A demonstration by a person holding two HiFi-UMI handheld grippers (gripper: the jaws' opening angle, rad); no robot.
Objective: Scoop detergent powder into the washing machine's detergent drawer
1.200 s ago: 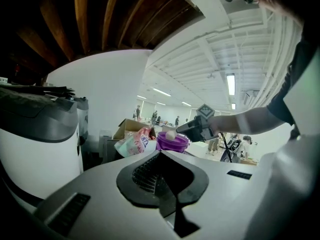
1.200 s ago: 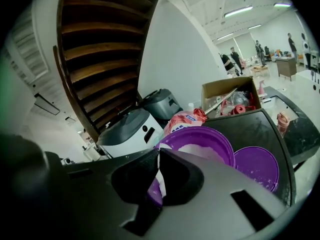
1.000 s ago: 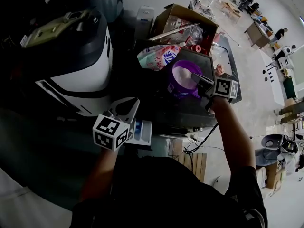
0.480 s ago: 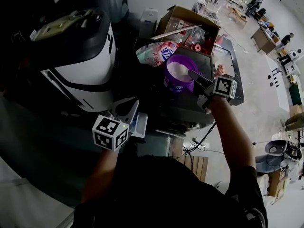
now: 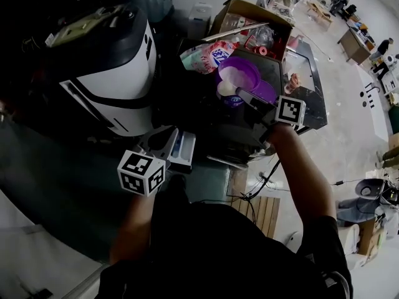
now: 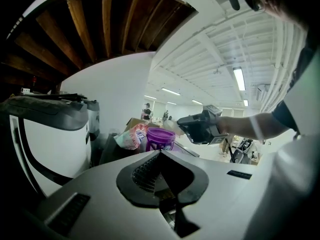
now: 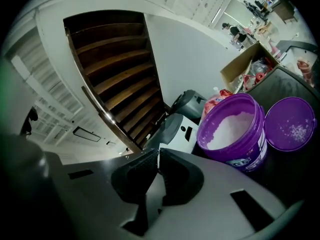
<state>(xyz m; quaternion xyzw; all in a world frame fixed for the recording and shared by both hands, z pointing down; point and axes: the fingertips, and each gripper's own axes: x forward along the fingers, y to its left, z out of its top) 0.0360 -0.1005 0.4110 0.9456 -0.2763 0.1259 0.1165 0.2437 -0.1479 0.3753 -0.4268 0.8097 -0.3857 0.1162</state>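
Seen from the head camera, both of the person's forearms reach forward and down. The left arm is bent close to the body. The right arm stretches further out, over a dark worktop (image 5: 312, 98).

The right claw (image 5: 249, 97) is closed on the thin white handle of a scoop (image 5: 227, 88). In the right gripper view only a pale sliver shows between the ribbed black pads. The bowl of the scoop is heaped with white powder. It sits beside the near rim of a round purple plastic tub (image 7: 245, 151). The tub stands open on the worktop and holds white, grainy detergent powder (image 7: 230, 129). Its round purple lid (image 7: 292, 124) lies flat just beside it, inner face up and dusted with powder.

The left claw (image 5: 167, 139) is low, at the front of the washing machine (image 5: 112, 80). The machine has a smooth white body with a black band and a grey top. In the left gripper view the claw's dark ribbed pads meet at the tips, and nothing can be seen between them. The detergent drawer (image 5: 182, 153) is pulled out just beside this claw. It is pale plastic with a blue part inside.

Behind the tub lie a crumpled printed bag (image 5: 206, 55) and an open cardboard box (image 5: 249, 14) of mixed items.
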